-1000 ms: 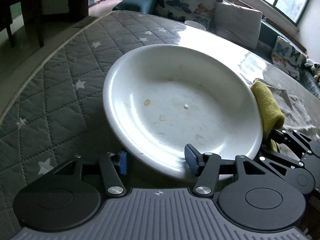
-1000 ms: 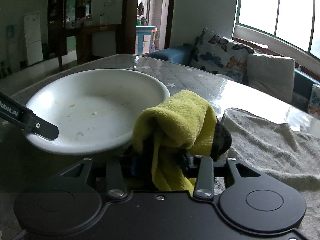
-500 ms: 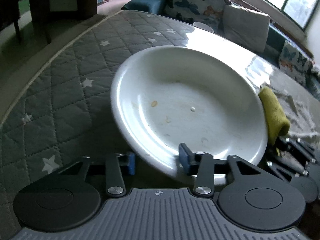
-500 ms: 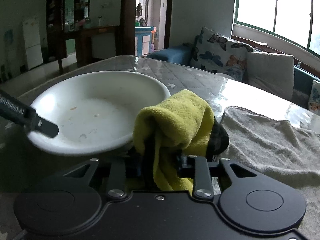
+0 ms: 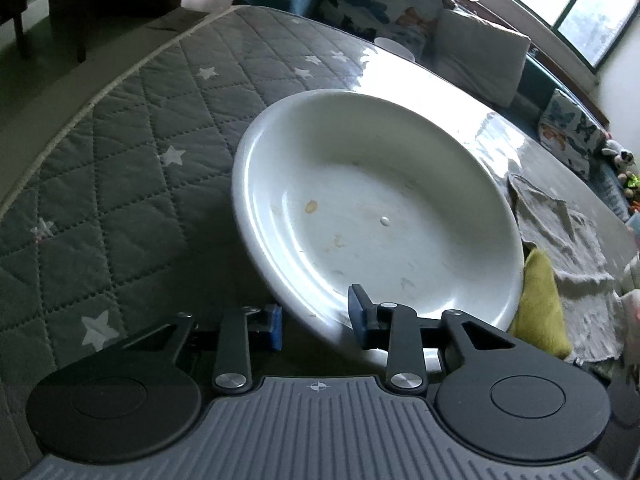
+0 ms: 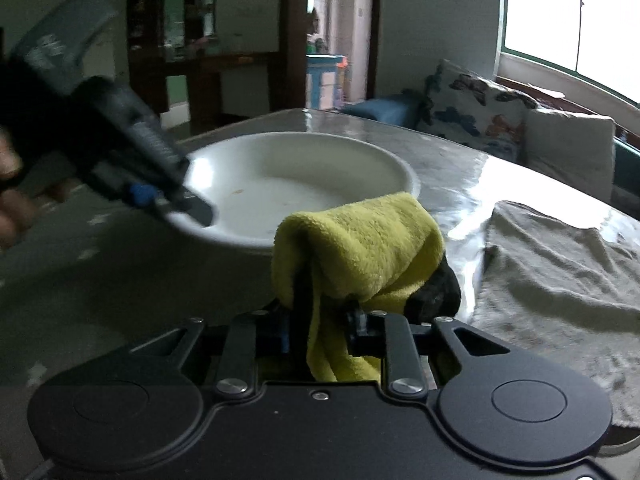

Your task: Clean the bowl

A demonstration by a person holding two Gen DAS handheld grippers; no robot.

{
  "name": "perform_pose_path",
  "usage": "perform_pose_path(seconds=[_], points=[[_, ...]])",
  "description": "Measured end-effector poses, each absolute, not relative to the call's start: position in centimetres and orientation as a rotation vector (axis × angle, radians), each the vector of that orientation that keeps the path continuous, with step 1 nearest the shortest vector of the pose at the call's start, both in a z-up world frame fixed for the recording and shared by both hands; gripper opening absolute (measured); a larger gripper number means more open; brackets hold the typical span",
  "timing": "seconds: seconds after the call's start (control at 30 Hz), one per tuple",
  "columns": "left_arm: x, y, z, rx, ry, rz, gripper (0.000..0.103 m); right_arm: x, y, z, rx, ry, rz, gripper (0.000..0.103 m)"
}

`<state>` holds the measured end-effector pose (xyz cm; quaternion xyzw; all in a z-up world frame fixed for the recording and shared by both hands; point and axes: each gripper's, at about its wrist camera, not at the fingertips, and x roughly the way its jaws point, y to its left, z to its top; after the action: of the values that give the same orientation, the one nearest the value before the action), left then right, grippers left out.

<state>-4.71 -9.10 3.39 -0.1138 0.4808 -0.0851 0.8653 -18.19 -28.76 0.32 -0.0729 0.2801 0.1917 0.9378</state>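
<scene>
A wide white bowl (image 5: pixel 380 200) with a few small food specks is tilted, its near edge raised off the table. My left gripper (image 5: pixel 316 320) is shut on that near rim, one blue pad under it and one inside. From the right wrist view the bowl (image 6: pixel 304 176) lies ahead, with the left gripper (image 6: pixel 172 200) clamped on its left rim. My right gripper (image 6: pixel 318 332) is shut on a folded yellow cloth (image 6: pixel 360 240), which hangs just in front of the bowl's near right edge. In the left wrist view the yellow cloth (image 5: pixel 538 304) shows beside the bowl's right rim.
The grey quilted table cover (image 5: pixel 120 160) with white stars spreads to the left. A rumpled grey towel (image 6: pixel 560 264) lies on the table right of the bowl. Butterfly cushions (image 6: pixel 476 108) line a sofa behind. A person's hand (image 6: pixel 8 192) holds the left gripper.
The left gripper has raised and tilted the bowl's near rim. The yellow cloth now sits lower at the bowl's right edge, and the right wrist view is blurred by motion.
</scene>
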Motion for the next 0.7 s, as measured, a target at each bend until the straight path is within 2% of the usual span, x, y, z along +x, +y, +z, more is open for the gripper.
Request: perform_pose_path(seconds=[0.7], points=[[-4.0,-8.0,3.5,-0.138,1.062,-0.254,0.035,-12.7,-31.9,0.5,-0.134,0.554,0.320,0.026]])
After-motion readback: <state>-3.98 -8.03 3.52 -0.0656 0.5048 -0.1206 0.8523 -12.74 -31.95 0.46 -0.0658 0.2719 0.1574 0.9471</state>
